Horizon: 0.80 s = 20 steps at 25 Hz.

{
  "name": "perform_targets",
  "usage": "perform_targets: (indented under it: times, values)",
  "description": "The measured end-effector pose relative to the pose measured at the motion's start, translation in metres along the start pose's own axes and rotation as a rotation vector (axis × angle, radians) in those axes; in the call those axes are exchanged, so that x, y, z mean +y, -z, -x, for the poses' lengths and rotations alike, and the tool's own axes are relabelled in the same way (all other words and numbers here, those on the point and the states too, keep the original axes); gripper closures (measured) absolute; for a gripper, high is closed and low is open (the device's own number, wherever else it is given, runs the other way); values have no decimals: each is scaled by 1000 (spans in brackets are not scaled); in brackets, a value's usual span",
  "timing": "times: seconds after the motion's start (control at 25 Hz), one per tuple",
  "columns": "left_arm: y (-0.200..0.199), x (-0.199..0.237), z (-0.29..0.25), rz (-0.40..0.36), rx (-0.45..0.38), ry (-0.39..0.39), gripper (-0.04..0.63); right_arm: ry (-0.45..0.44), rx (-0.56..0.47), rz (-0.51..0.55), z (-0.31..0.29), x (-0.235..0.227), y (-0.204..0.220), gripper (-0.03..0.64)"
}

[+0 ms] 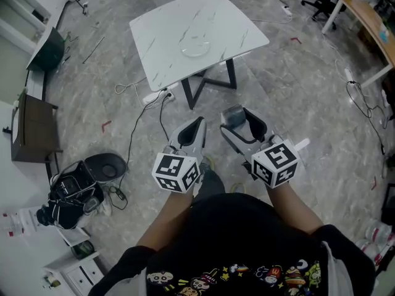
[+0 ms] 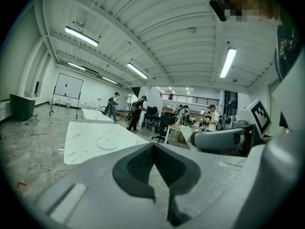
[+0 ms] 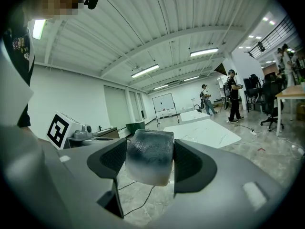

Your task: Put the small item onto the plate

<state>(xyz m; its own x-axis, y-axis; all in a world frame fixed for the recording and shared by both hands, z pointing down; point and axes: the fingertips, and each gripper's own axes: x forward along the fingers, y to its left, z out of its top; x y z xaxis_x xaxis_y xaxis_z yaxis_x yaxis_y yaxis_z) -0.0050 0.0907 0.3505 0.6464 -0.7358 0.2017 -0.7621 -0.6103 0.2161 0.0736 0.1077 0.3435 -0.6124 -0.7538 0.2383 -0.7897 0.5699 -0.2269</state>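
While the plate [image 1: 196,47] waits on the white table [image 1: 160,26] well ahead, the head view shows the right gripper [image 1: 237,119] clamping the small item [image 1: 233,115]; a slackened squeeze mid-carry could drop it on the floor [image 1: 308,103]. Left gripper view: the left gripper [image 2: 153,147] is closed, empty. Right gripper view: the stubby item sits upright, no clear long axis.

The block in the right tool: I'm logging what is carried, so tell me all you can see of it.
The block is a small rounded cube, translucent and frosted, dark grey-blue on top fading to pale below; perhaps gel or rubber. The right tool grips its two sides; nothing else touches it. It hangs over the floor, short of the table.
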Motion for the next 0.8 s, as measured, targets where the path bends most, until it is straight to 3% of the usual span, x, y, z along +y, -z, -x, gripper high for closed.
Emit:
perform_targets:
  times: [0.4, 0.8]
  values:
    - [-10, 81, -6, 30, 16, -23, 595, 11, 26, -2, -76, -3, -11, 281]
    - [-32, 131, -35, 34, 19, 58, 595, 62, 44, 4, -131, -2, -29, 281]
